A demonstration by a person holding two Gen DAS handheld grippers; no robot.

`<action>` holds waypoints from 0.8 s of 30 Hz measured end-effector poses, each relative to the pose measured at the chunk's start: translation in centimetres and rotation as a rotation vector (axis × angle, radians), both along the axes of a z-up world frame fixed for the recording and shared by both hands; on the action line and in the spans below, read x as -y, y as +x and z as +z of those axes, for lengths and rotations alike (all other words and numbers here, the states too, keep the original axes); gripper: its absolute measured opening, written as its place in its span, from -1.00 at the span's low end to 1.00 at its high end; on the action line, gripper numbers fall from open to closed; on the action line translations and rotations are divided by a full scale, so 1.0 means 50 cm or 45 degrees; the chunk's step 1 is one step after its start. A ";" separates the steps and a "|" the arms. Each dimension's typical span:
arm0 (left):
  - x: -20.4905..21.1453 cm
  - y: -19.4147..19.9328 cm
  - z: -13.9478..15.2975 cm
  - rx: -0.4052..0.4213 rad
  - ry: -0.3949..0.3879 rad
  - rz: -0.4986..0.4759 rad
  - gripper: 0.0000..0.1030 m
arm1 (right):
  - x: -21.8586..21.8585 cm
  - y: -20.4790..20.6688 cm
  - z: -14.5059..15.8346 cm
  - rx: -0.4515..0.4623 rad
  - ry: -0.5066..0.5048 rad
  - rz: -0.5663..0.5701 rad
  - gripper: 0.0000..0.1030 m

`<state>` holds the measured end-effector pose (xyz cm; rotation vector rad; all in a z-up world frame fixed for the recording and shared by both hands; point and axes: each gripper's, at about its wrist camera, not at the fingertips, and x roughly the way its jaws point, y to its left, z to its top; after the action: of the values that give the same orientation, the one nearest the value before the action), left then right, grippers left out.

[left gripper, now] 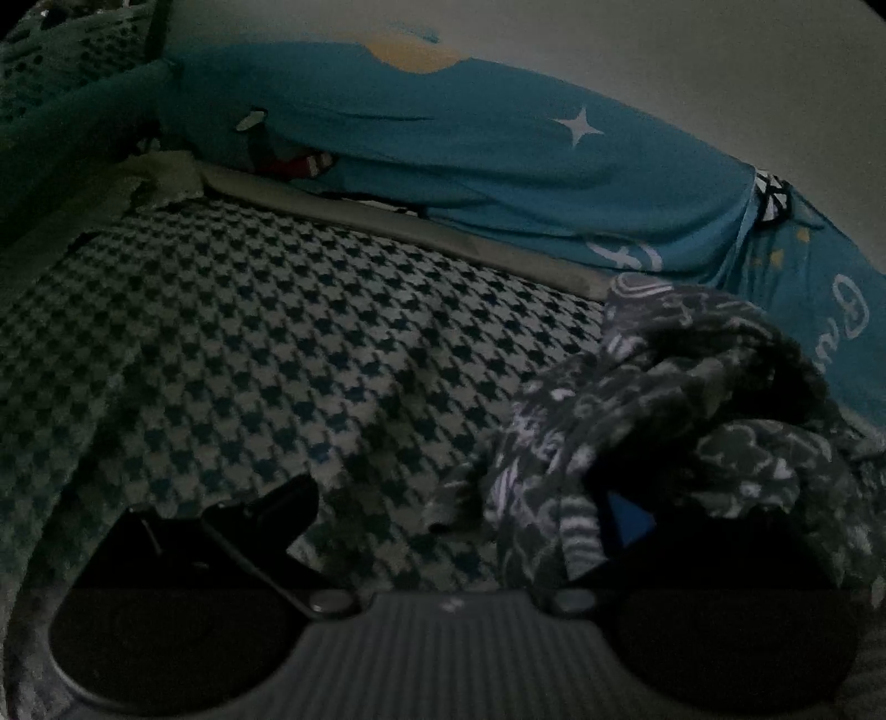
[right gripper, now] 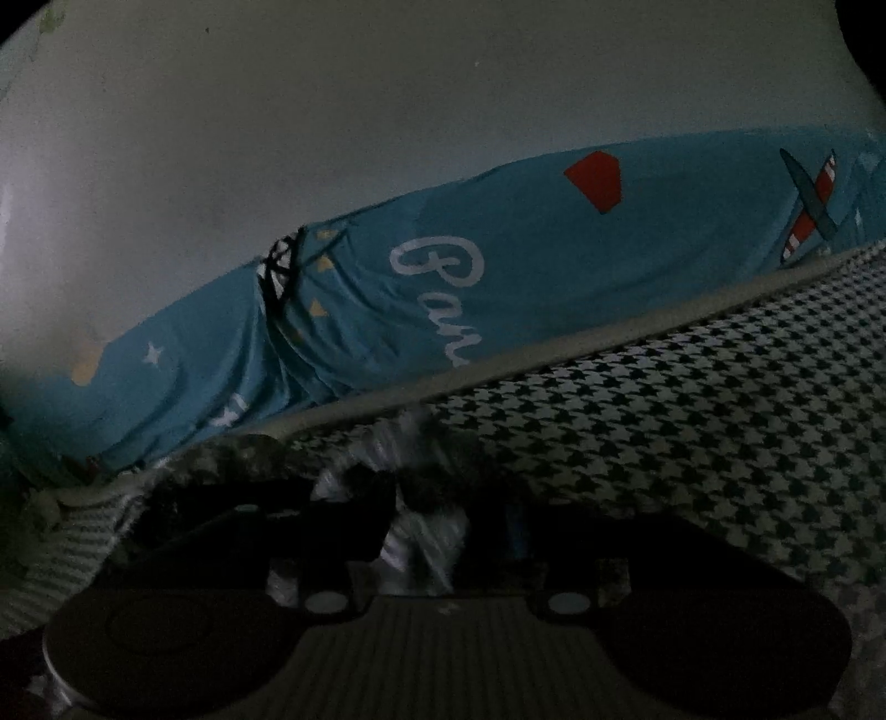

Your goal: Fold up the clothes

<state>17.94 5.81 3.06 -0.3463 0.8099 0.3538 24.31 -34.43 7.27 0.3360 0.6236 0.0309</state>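
A dark garment with a pale swirling print (left gripper: 681,410) lies crumpled on the houndstooth bed cover (left gripper: 288,343), to the right in the left wrist view. My left gripper (left gripper: 465,509) is open wide. Its left finger (left gripper: 266,515) rests over bare cover, and the garment drapes over and hides most of its right finger. In the dim right wrist view, my right gripper (right gripper: 429,520) has its dark fingers close together with a bunch of the same printed garment (right gripper: 426,531) pinched between them, low over the cover (right gripper: 692,432).
A blue pillow or sheet with stars, white lettering and a plane print (right gripper: 498,266) lies along the bed's far edge against a pale wall (right gripper: 387,83). In the left wrist view the blue bedding (left gripper: 470,166) runs across the back, with a green mesh basket (left gripper: 61,50) at top left.
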 end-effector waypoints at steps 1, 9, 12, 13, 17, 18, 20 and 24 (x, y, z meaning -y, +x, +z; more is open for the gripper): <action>-0.001 -0.007 0.002 0.001 -0.003 0.009 1.00 | 0.000 -0.008 0.003 0.002 0.013 0.007 -0.14; -0.035 -0.082 0.002 0.046 -0.129 0.080 1.00 | -0.005 -0.071 -0.004 -0.034 0.070 0.056 -0.03; -0.037 -0.108 -0.004 0.051 -0.157 0.077 1.00 | -0.015 -0.084 -0.015 -0.060 0.061 0.064 -0.02; -0.034 -0.115 -0.004 0.055 -0.159 0.069 1.00 | -0.020 -0.089 -0.017 -0.066 0.058 0.073 -0.02; -0.011 -0.134 -0.002 0.064 -0.086 0.029 1.00 | -0.050 -0.114 -0.029 -0.078 0.034 0.153 0.01; -0.005 -0.137 -0.002 0.063 -0.067 0.022 1.00 | -0.058 -0.121 -0.033 -0.085 0.031 0.174 0.02; 0.003 -0.145 -0.003 0.068 -0.053 0.008 1.00 | -0.075 -0.132 -0.045 -0.115 0.056 0.217 0.03; 0.014 -0.162 -0.003 0.117 -0.150 -0.063 1.00 | -0.102 -0.145 -0.065 -0.160 0.156 0.317 0.15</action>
<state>9.86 5.11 2.93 -0.4488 0.7491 0.2425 17.06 -29.34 4.02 0.3793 0.7871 0.2890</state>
